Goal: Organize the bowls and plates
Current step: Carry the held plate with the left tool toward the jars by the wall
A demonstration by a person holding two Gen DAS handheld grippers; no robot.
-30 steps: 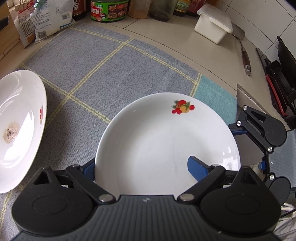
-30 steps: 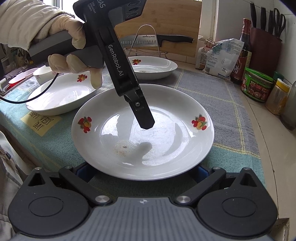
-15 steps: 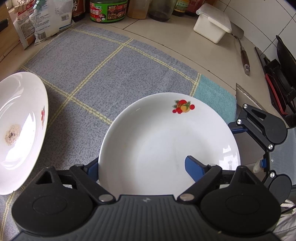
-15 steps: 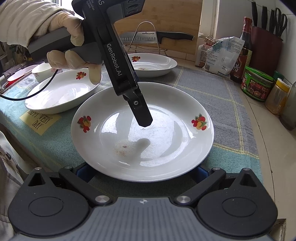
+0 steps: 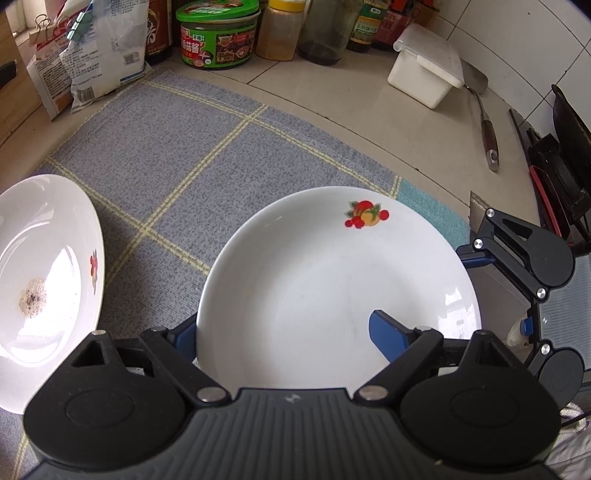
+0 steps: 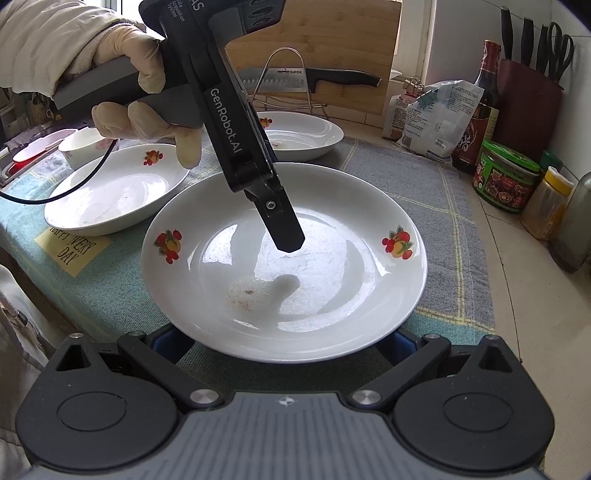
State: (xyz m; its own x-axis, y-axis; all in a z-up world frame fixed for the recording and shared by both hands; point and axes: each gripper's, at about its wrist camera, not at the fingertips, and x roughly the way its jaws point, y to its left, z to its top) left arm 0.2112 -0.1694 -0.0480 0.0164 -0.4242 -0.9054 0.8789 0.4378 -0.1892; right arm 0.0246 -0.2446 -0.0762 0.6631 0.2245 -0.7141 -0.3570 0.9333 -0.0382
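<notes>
Your left claw [image 5: 291, 332] straddles the plate's [image 5: 332, 280] rim — fingers spread, not pinching; your right claw's [image 6: 280, 341] state I cannot tell.

A grey cloth [image 5: 192, 155] with pale yellow grid lines and a teal border covers the beige tiled counter [image 5: 369, 122], and a yellow note [image 6: 72, 249] with handwriting lies on its near left part. Along the far edge stand a green-lidded jar [image 5: 217, 34], clipped white food bags [image 5: 85, 59], a dark sauce bottle [image 6: 480, 110], a yellow-capped jar [image 6: 546, 206] and a knife block [image 6: 528, 99]. A white lidded box [image 5: 428, 72] and a metal spatula with a wooden handle [image 5: 484, 118] sit at the far right, while a wooden board [image 6: 332, 48] stands behind a wire rack [image 6: 291, 81] carrying a large knife [image 6: 314, 79].
</notes>
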